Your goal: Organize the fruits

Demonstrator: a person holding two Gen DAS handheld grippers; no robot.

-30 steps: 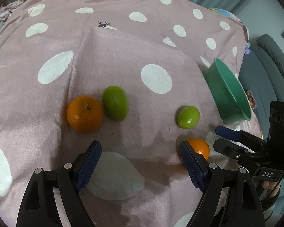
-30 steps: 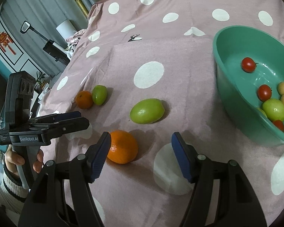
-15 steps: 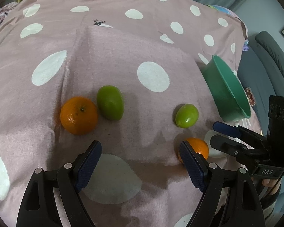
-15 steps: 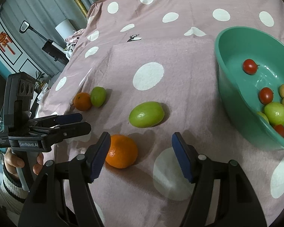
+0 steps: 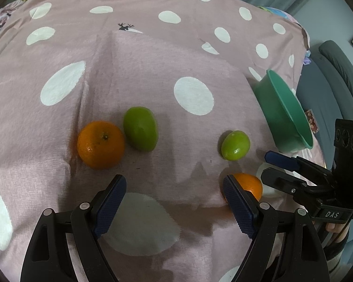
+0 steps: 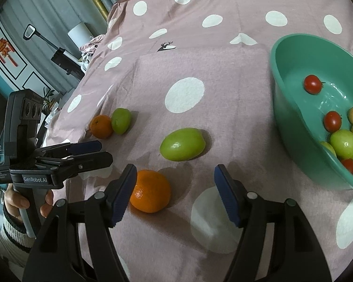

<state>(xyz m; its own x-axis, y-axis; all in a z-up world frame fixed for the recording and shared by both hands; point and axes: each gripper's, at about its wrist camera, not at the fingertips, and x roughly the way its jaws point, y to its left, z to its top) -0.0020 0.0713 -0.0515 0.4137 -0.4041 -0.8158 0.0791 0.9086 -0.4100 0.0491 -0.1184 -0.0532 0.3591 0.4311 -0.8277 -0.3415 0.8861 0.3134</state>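
On the pink dotted cloth an orange (image 5: 101,144) touches a green fruit (image 5: 140,128). Farther right lie a second green fruit (image 5: 235,145) and a second orange (image 5: 248,186), half hidden by my left gripper's finger. My left gripper (image 5: 174,183) hovers open and holds nothing. My right gripper (image 6: 175,171) is open and its jaws are opening. The near orange (image 6: 150,190) lies on the cloth just inside its left finger, and no pad presses on it. The green fruit (image 6: 182,147) lies beyond the tips. The teal bowl (image 6: 291,87) holds several small fruits.
The bowl (image 5: 282,108) stands near the cloth's right edge, with a grey sofa beyond it. A person's hand holds the left gripper (image 6: 91,152) at the left of the right wrist view. Curtains, a lamp and a stand lie past the far left edge.
The right gripper's jaws have spread a little wider. Neither hand nor any fruit has visibly moved.
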